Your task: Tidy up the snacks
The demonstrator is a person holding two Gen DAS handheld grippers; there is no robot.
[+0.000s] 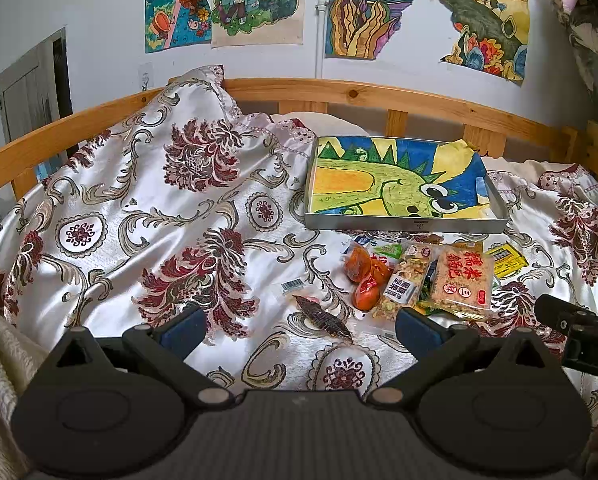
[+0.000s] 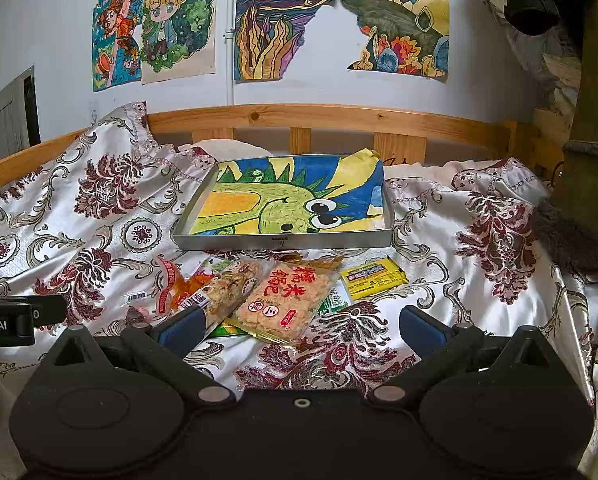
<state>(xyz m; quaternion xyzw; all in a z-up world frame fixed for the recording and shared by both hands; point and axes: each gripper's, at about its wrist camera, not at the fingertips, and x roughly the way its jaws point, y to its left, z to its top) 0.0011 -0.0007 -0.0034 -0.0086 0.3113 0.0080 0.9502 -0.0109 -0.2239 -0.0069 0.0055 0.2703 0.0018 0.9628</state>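
A shiny white bed cover with red flower shapes lies over a bed with a wooden rail. Bright drawings hang on the white wall. A flat grey metal tray with a dinosaur picture inside sits near the rail. Crinkly plastic snack packets lie in a heap just in front of the tray. The left gripper and right gripper hang low over the cover, fingers wide apart, holding nothing.

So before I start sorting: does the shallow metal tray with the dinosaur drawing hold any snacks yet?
No. The shallow metal tray holds only its dinosaur drawing; the snack packets lie on the bedspread before it.
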